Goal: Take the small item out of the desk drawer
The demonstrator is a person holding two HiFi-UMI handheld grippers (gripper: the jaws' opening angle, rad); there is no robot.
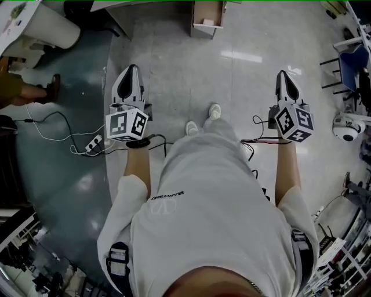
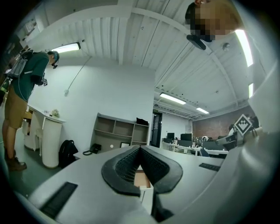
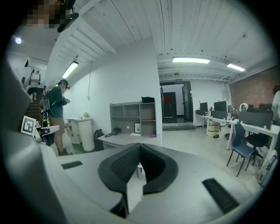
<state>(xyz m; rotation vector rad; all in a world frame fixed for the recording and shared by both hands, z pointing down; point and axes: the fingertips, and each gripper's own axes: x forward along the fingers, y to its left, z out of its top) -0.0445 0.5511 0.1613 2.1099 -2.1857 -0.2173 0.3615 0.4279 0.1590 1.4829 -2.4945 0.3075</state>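
In the head view I stand on the pale floor, both grippers held out in front of me and empty. The left gripper [image 1: 130,71] points ahead with its jaws together; in its own view the left gripper [image 2: 140,149] has its pads meeting at the tip. The right gripper [image 1: 283,75] is shut too, and the right gripper [image 3: 140,147] shows its pads touching. Ahead, at the top edge, a wooden drawer [image 1: 207,17] stands open from the grey desk [image 1: 124,14]; something pale lies in it, too small to identify. Both grippers are well short of the drawer.
Cables and a power strip [image 1: 93,142] lie on the floor at my left. Another person [image 1: 23,87] stands at far left beside a white round stand [image 1: 52,26]. A blue chair [image 1: 353,65] and a white device [image 1: 346,129] are at the right. Shelving [image 3: 133,116] backs the desk.
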